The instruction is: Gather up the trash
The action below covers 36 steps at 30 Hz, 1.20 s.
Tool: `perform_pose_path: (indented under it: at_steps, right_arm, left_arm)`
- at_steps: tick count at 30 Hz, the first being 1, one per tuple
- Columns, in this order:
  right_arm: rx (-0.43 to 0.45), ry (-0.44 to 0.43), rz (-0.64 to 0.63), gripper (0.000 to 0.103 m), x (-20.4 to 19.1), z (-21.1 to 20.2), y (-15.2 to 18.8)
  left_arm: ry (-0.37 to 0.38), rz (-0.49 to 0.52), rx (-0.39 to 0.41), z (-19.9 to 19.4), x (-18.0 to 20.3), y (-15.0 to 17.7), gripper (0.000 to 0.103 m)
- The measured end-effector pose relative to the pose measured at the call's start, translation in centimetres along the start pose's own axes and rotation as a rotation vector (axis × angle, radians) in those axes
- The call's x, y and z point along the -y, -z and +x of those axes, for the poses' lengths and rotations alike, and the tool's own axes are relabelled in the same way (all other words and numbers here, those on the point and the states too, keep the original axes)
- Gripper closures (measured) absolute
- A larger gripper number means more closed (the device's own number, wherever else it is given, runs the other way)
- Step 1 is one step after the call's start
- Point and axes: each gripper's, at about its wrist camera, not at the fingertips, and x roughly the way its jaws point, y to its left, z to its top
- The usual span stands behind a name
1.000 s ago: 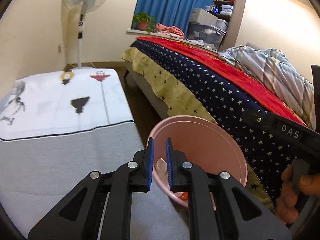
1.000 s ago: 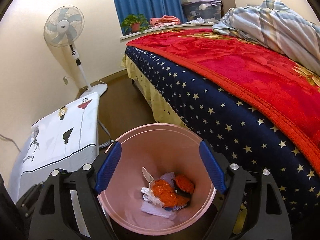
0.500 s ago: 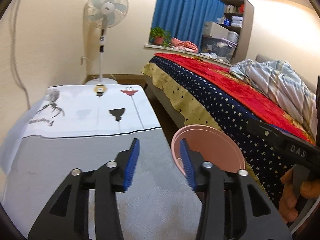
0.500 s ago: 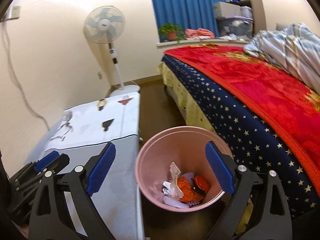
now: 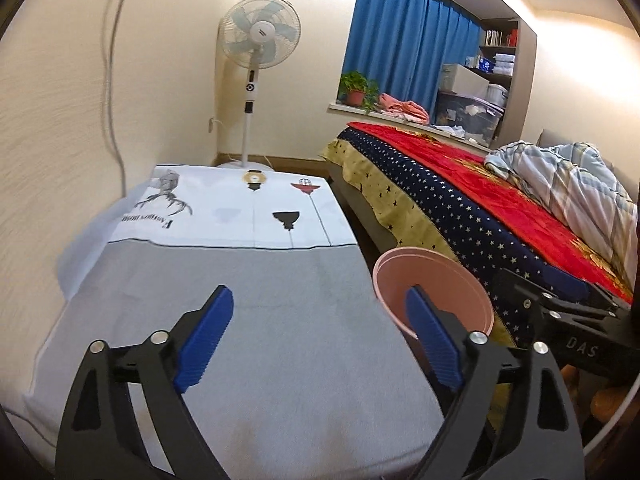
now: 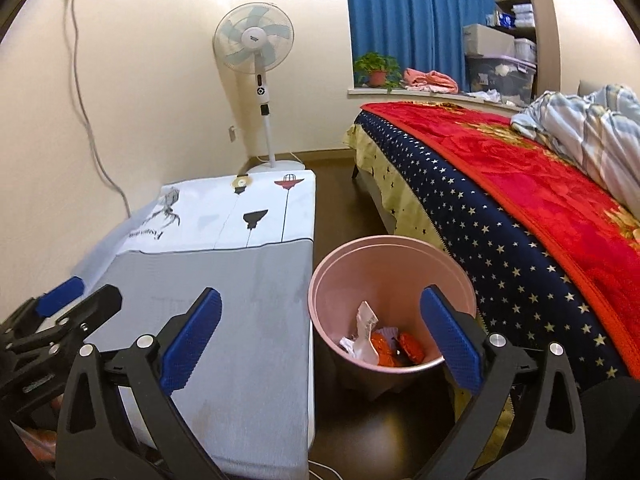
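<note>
- The round pink plastic waste bin [image 6: 390, 304] stands on the dark floor, between the cloth-covered grey-and-white tabletop [image 6: 224, 280] at its 9 o'clock and the bed with the star-printed navy cover and red blanket [image 6: 520, 200] at its 3 o'clock.
- The task's thing, the crumpled white paper and orange wrappers [image 6: 384, 342], lies at the bottom of the bin, toward its 6 o'clock wall in the right wrist view.
- Judged from their look, these scraps are light, soft and crushable; nothing fragile. The foil-like orange pieces may be slippery, so a pinch on a bunched fold should hold better than one on a flat face.
- The bin looks thin-walled and light, likely to tip or slide if nudged; its rim is the natural place to grip it.
- The left gripper [image 5: 316, 336] has just been opening; its blue-padded fingers [image 5: 206, 336] are spread wide and released, nothing between them, above the tabletop.
- The right gripper [image 6: 320, 336] has likewise just been widening and holds nothing; the bin is framed between its fingers [image 6: 450, 340] from above, untouched.
- No loose trash shows on the tabletop, so the collecting looks close to done.
</note>
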Motion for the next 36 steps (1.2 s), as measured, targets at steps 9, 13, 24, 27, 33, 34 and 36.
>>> perform_pose_path:
  at_steps: [9, 13, 24, 27, 33, 34, 36]
  right_arm:
    - [-0.005, 0.064, -0.004, 0.005, -0.5, -1.9, 1.5]
    - [0.001, 0.056, -0.012, 0.005, -1.0, -1.8, 1.7]
    - [-0.024, 0.061, -0.052, 0.005, -2.9, 0.2, 2.5]
    - [-0.036, 0.059, -0.055, 0.005, -3.1, 0.5, 2.7]
    - [-0.046, 0.054, -0.056, 0.005, -3.2, 1.1, 2.9]
    - [-0.046, 0.053, -0.054, 0.005, -3.2, 1.2, 3.0]
    - [-0.043, 0.053, -0.058, 0.005, -3.4, 1.2, 3.0]
  left_arm:
    - [-0.107, -0.005, -0.026, -3.3, -0.9, 2.2, 0.011]
    - [-0.138, -0.020, -0.009, -4.3, -1.4, 2.8, 0.009]
    - [-0.208, -0.057, -0.009, -2.4, -2.2, 3.3, 0.008]
    - [-0.212, -0.065, -0.004, -2.2, -2.2, 3.4, 0.008]
    - [-0.214, -0.063, -0.008, -1.9, -2.1, 3.6, 0.008]
    - [-0.214, -0.063, -0.007, -1.9, -2.1, 3.6, 0.008]
    - [-0.215, -0.063, -0.008, -1.9, -2.1, 3.6, 0.008]
